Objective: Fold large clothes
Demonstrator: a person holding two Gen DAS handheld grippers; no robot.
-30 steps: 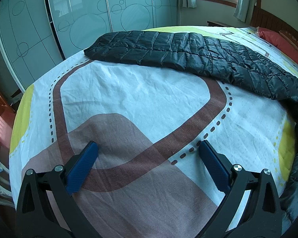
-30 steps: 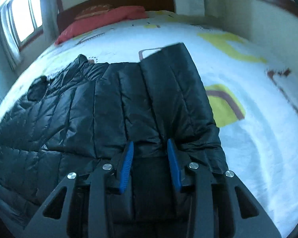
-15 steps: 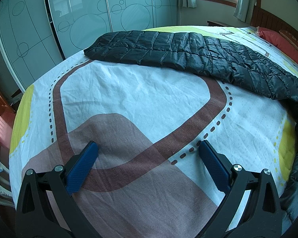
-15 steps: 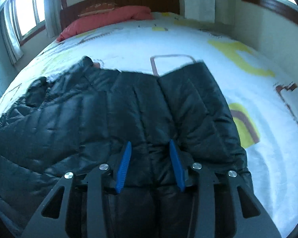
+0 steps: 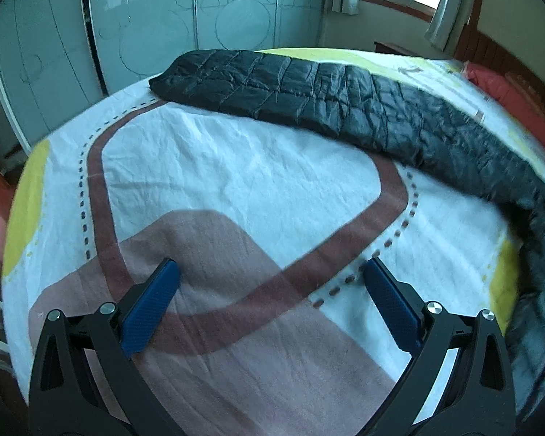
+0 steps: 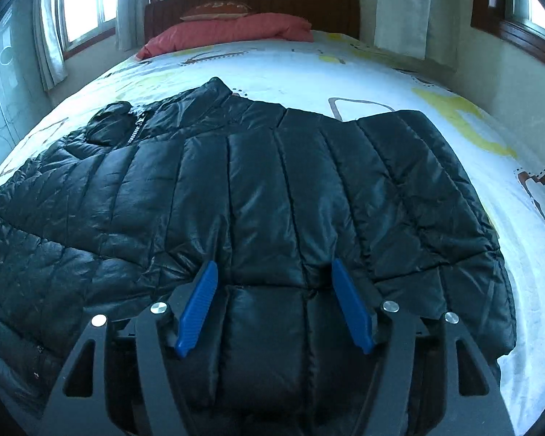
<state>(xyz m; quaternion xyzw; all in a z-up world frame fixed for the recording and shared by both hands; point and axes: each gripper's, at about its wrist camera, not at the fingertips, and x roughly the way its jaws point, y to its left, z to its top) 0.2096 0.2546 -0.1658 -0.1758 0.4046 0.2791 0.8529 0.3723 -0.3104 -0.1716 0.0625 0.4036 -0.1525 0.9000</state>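
Note:
A black quilted puffer jacket (image 6: 272, 189) lies spread on the bed, collar and zipper at the far left, one sleeve folded across its body. My right gripper (image 6: 274, 276) is open just above the jacket's near edge, its blue pads either side of a puffed panel, holding nothing. In the left wrist view the jacket (image 5: 345, 109) stretches across the far side of the bed and curls down the right edge. My left gripper (image 5: 269, 276) is open and empty over the bare patterned sheet (image 5: 236, 189), well short of the jacket.
The bed has a white sheet with brown, yellow and dashed patterns. A red pillow (image 6: 229, 31) and wooden headboard (image 6: 250, 0) are at the head. Sliding wardrobe doors (image 5: 163, 29) stand beyond the foot. Walls and windows close in on the sides.
My right gripper has opened and let go of the jacket sleeve, which now lies flat on the jacket. The left gripper has barely moved.

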